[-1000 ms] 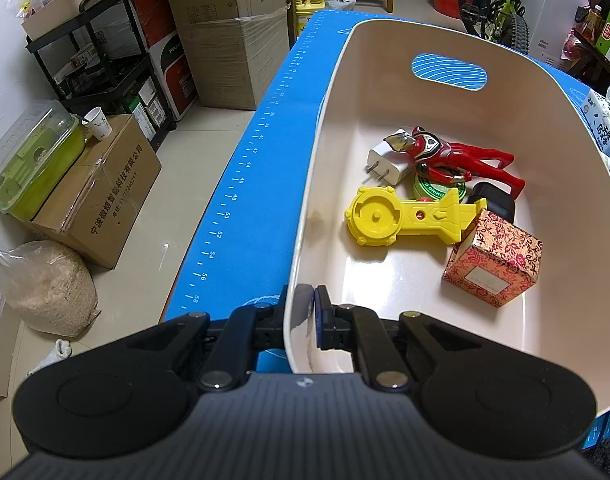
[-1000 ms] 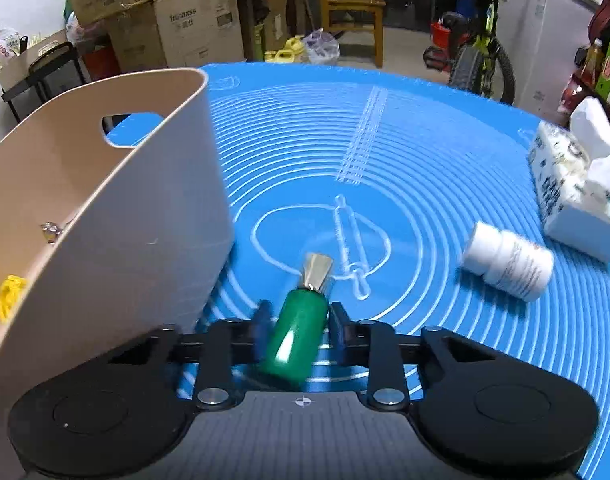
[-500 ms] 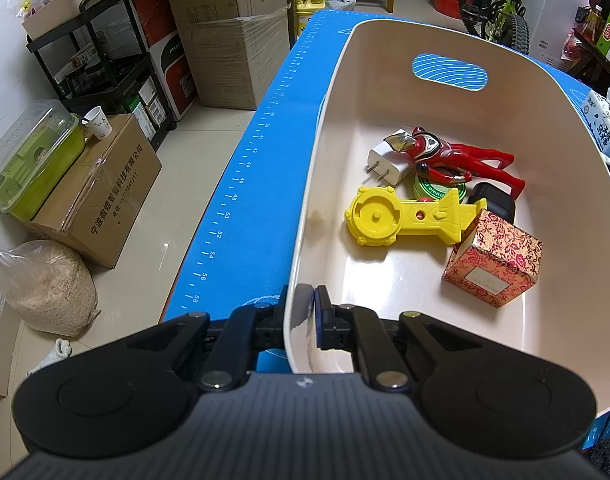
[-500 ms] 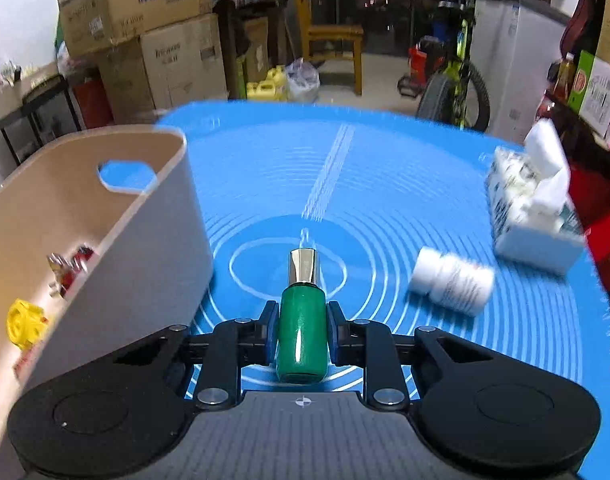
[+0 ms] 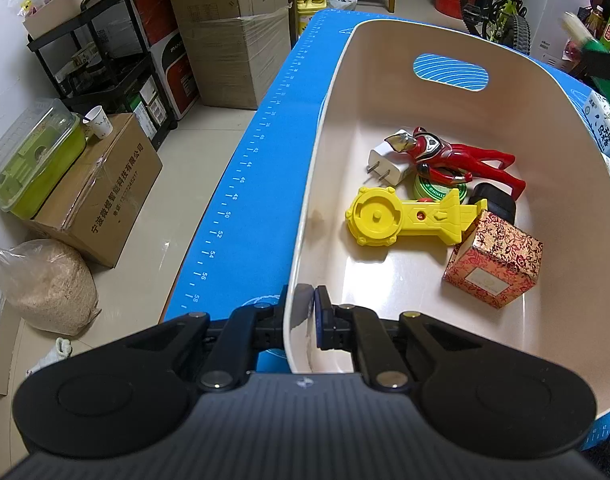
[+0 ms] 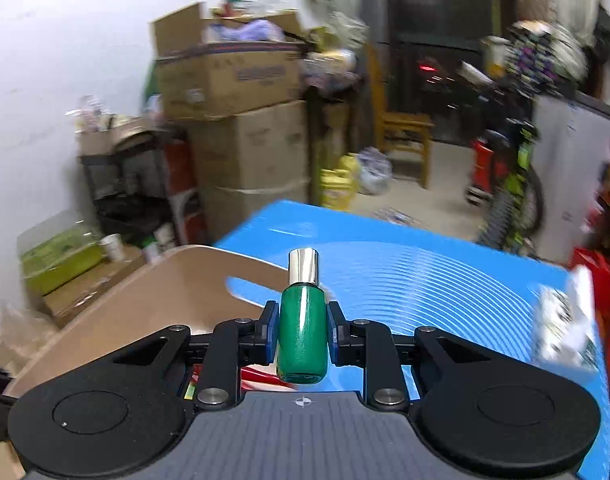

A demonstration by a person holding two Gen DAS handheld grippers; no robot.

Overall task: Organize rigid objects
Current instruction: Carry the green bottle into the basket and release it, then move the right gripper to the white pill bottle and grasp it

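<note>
My left gripper (image 5: 301, 312) is shut on the near rim of a beige plastic basket (image 5: 325, 120) that stands on the blue mat (image 5: 261, 184). In the basket lie a yellow toy (image 5: 401, 216), a red figure (image 5: 457, 160), a white charger (image 5: 385, 164), a green tin (image 5: 433, 190), a black object (image 5: 495, 202) and a red patterned box (image 5: 493, 264). My right gripper (image 6: 301, 332) is shut on a green bottle with a silver cap (image 6: 303, 320), held upright in the air above the basket's far end (image 6: 177, 280). It shows blurred in the left wrist view (image 5: 601, 60).
A tissue pack (image 6: 565, 320) lies on the mat (image 6: 425, 280) at the right. Cardboard boxes (image 5: 225, 28), a black shelf (image 5: 97, 68), a green container (image 5: 33, 160) and a sack (image 5: 45, 284) stand on the floor left of the table. A bicycle (image 5: 501, 16) is behind.
My right gripper has lifted the green bottle up off the mat and swung it left over the basket. The left gripper and the basket have not moved.
</note>
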